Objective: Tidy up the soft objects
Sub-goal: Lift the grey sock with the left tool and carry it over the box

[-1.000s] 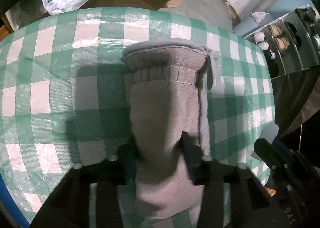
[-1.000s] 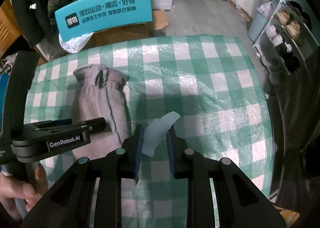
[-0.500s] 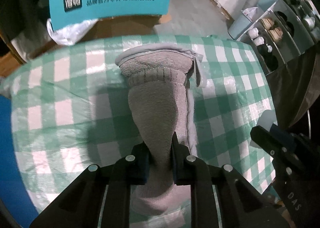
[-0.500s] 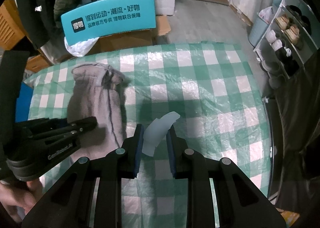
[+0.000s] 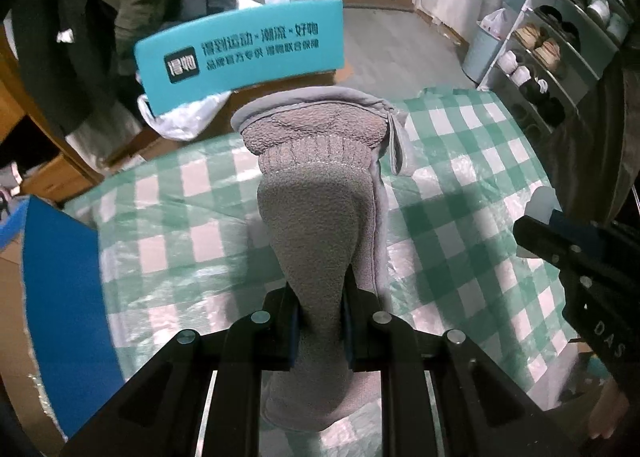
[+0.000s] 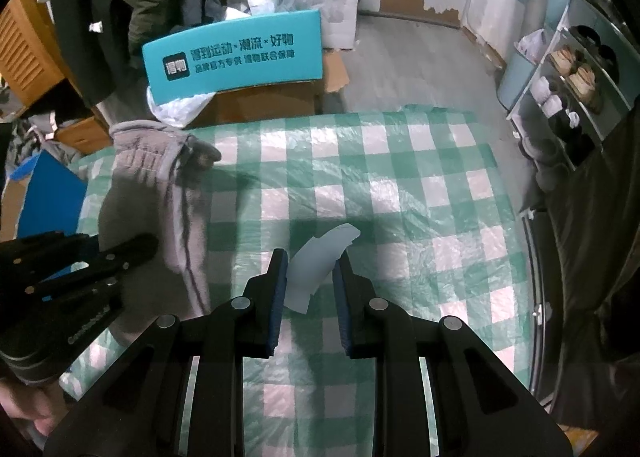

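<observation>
A grey fleece glove hangs lengthwise from my left gripper, which is shut on its finger end. The ribbed cuff points away from the camera, over the green-and-white checked tablecloth. From the right wrist view the glove sits at the table's left side, with the left gripper beside it. My right gripper is shut on a pale, curved soft piece held above the cloth. In the left wrist view that gripper and its pale piece show at the right edge.
Behind the table stands a teal printed cardboard box with a white plastic bag under it. A blue box sits off the table's left side. A shoe rack stands at the right, and coats hang at the back left.
The left jaws closed on the glove's finger end and lifted it off the cloth, with the view tilting up. The right gripper rose a little with the pale piece still held.
</observation>
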The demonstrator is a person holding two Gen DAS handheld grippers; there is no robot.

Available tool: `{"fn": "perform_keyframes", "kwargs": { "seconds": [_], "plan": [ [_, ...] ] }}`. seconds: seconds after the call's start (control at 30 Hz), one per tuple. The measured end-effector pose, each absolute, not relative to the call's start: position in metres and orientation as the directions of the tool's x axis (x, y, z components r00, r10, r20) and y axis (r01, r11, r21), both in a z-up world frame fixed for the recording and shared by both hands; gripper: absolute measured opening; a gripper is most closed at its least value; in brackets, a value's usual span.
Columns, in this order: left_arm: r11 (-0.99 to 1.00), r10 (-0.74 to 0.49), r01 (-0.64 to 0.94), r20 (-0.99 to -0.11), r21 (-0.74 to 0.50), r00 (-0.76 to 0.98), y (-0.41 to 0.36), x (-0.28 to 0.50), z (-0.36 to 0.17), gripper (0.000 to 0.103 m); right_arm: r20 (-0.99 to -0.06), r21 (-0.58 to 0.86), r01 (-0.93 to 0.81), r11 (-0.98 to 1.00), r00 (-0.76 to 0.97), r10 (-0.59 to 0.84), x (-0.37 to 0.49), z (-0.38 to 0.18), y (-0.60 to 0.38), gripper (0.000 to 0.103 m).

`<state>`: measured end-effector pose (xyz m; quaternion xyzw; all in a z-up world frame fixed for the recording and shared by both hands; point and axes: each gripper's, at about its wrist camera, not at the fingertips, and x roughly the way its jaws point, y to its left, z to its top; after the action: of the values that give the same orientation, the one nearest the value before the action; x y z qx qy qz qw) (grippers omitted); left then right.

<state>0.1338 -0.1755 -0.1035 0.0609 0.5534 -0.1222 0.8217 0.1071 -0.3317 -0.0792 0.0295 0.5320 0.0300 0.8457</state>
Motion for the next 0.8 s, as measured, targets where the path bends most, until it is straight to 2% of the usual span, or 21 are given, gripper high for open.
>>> {"fn": "perform_keyframes", "kwargs": {
  "seconds": [0.3, 0.8],
  "plan": [
    [0.962, -0.100, 0.274, -0.901, 0.022, 0.423, -0.163, 0.113, -0.078, 0.017, -0.881, 0.078, -0.049, 0.996, 0.464, 0.092, 0.093, -0.060, -0.322, 0.021],
    [0.967, -0.095, 0.251, -0.847, 0.046, 0.523, -0.123, 0.078, -0.027, 0.016, -0.841, 0.071, -0.127, 0.989, 0.526, 0.128, 0.060, -0.017, -0.290, 0.021]
  ]
}}
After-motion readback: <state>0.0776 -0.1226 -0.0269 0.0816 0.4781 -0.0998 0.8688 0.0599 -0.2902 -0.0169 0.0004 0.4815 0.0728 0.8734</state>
